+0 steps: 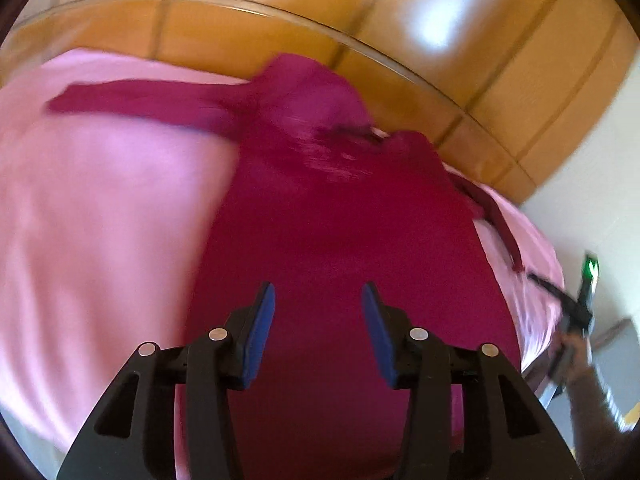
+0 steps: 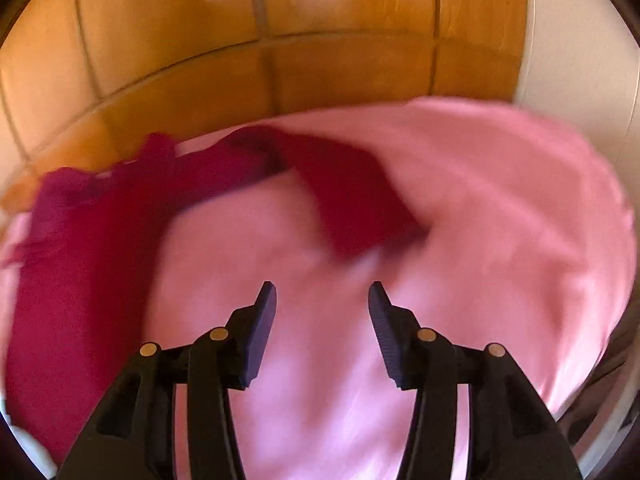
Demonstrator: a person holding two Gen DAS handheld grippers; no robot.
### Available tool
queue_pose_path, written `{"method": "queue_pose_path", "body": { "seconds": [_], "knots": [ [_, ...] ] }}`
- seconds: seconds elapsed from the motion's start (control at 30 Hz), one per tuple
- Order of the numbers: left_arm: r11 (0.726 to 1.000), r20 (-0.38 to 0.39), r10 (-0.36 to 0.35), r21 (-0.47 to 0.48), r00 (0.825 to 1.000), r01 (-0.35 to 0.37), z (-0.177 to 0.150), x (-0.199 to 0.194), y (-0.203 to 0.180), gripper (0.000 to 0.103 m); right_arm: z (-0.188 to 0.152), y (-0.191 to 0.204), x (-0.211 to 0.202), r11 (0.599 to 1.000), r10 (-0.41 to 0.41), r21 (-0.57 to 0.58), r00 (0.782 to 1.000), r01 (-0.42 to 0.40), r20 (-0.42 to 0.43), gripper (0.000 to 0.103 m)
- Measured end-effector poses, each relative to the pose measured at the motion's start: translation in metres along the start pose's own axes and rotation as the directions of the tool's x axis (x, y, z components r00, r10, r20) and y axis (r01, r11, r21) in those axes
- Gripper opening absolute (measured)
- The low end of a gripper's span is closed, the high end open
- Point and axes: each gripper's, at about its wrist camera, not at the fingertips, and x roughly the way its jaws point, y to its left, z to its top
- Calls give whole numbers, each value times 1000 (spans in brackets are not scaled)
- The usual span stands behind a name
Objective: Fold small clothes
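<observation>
The left gripper point(image 1: 318, 300) hangs with its jaws wide apart and nothing between them, right above the body of a magenta top point(image 1: 340, 240). The top lies spread on a pink sheet point(image 1: 100, 200); ahead of the gripper is its hood or collar end (blur hides which), and one sleeve point(image 1: 132, 100) runs off ahead and to the left. At the far right of this view the right gripper point(image 1: 576, 312) shows only as a dark blur in a hand, near the end of the other sleeve.

In the right wrist view the right gripper point(image 2: 322, 300) is also spread wide and empty, over bare sheet point(image 2: 500, 220). The top point(image 2: 80, 260) lies to its left, and a sleeve point(image 2: 352, 200) reaches across just ahead of the fingertips. Wooden panels point(image 2: 340, 60) stand beyond the sheet.
</observation>
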Motion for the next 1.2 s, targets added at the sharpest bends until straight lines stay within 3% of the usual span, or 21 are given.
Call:
{"method": "queue_pose_path", "body": {
  "seconds": [0.13, 0.17, 0.2, 0.23, 0.3, 0.4, 0.57, 0.67, 0.77, 0.97, 1.03, 1.07, 1.1, 1.13, 1.2],
  "knots": [
    [997, -45, -36, 67, 998, 39, 12, 47, -40, 44, 23, 1, 51, 996, -89, -28, 996, 89, -16, 50],
    [996, -54, -41, 76, 998, 45, 15, 55, -47, 49, 26, -1, 60, 995, -100, -24, 995, 100, -24, 42],
    [995, -62, -48, 88, 997, 53, 17, 63, -55, 50, 28, -3, 67, 993, -114, -22, 993, 113, -35, 16],
    [993, -67, -50, 103, 996, 57, 20, 71, -62, 50, 32, -4, 73, 989, -147, -37, 988, 146, -40, 5],
    [989, -79, -43, 138, 996, 54, 21, 80, -71, 50, 37, -21, 69, 982, -184, -46, 983, 183, -4, 5],
    [981, -99, -33, 187, 994, 51, 25, 95, -82, 50, 57, -39, 28, 977, -208, -31, 972, 212, 106, 5],
    [979, -131, -23, 199, 991, 49, 28, 112, -84, 50, 92, -81, -18, 983, -180, 62, 970, 172, 163, 5],
    [980, -139, -21, 194, 990, 48, 29, 118, -82, 50, 117, -110, -16, 977, -168, 149, 979, 150, 116, 5],
    [980, -137, -22, 192, 990, 48, 31, 119, -82, 50, 139, -136, 15, 959, -218, 194, 975, 206, 45, 5],
    [984, -140, -30, 172, 990, 55, 34, 117, -75, 50, 146, -176, 89, 895, -368, 225, 923, 385, -114, 5],
    [986, -139, -41, 154, 989, 63, 35, 111, -71, 50, 147, -177, 113, 887, -382, 219, 912, 407, -148, 14],
    [988, -133, -47, 138, 990, 66, 37, 106, -66, 53, 146, -174, 118, 885, -388, 213, 909, 414, -154, 34],
    [990, -127, -52, 124, 991, 68, 39, 102, -62, 62, 143, -168, 121, 883, -399, 205, 905, 423, -148, 65],
    [993, -105, -51, 96, 993, 61, 42, 94, -51, 65, 140, -162, 121, 884, -402, 201, 905, 423, -137, 74],
    [998, -62, -19, 53, 998, 22, 49, 78, -29, 67, 134, -138, 106, 885, -429, 169, 901, 434, -68, 80]
  ]
}}
